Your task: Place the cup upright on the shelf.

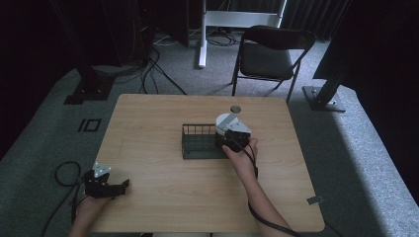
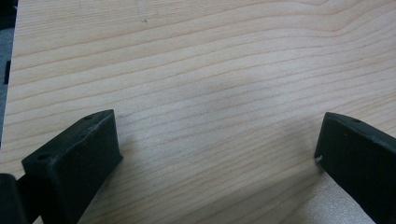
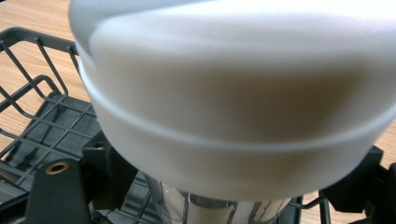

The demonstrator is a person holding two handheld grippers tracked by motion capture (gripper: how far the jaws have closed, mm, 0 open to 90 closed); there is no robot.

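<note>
A dark wire basket (image 1: 193,130) stands in the middle of the wooden table (image 1: 163,173). My right gripper (image 1: 226,142) hovers over the basket's right end. In the right gripper view its jaws (image 3: 229,182) are shut on a container with a wide white lid (image 3: 233,102) and a clear body (image 3: 219,212), held just above the basket's mesh floor (image 3: 42,116). My left gripper (image 1: 121,187) rests at the table's near left corner. Its jaws (image 2: 217,140) are wide open over bare wood, with nothing between them.
A small round grey disc (image 1: 235,108) lies on the table behind the basket. A black folding chair (image 1: 269,54) stands beyond the far edge. Cables and stand bases sit on the floor around the table. A black cable loop (image 1: 64,173) lies left of my left hand.
</note>
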